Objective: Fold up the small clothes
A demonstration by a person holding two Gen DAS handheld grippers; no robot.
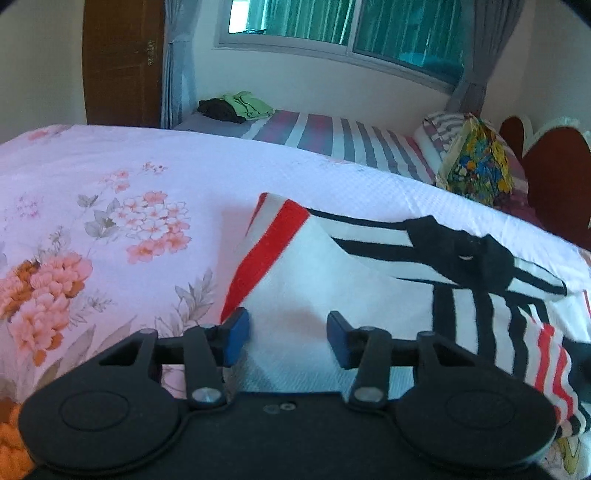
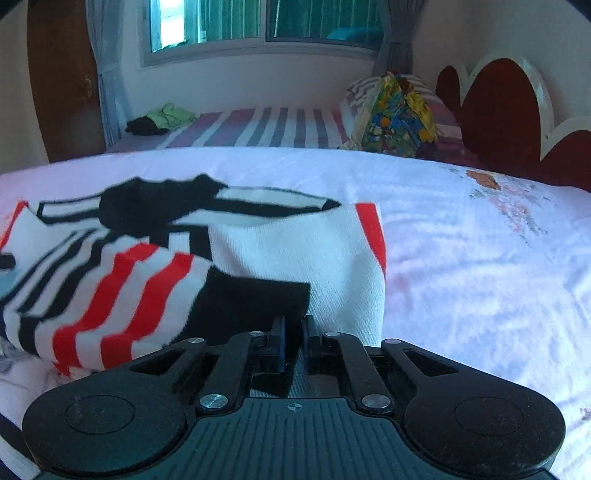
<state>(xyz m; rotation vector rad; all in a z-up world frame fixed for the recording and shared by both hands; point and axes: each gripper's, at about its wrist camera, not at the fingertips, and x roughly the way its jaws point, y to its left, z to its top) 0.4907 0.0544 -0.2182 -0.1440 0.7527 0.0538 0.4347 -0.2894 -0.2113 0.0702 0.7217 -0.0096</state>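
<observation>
Black hem (image 2: pixel 255 306) between right hand-held gripper (image 2: pixel 293 341) pads, right-wrist view only

The white knitted garment with red and black stripes (image 2: pixel 258 258) looks soft and finely ribbed. It lies on a pink floral bedspread (image 1: pixel 110 192) of matt, waffle-textured cloth. The matt black plastic tongs (image 2: pixel 293 338) carry smooth blue pads (image 1: pixel 236 336) and shiny metal rivets (image 2: pixel 213 400).

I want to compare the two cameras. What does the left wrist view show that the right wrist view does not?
Only the left wrist view: the left gripper, jaws open over the white part of the striped garment, and the big flower print on the bedspread.

Only the right wrist view: the right gripper, jaws shut on the garment's black edge.

Both: the garment, the bedspread, the window and the colourful bag.
</observation>
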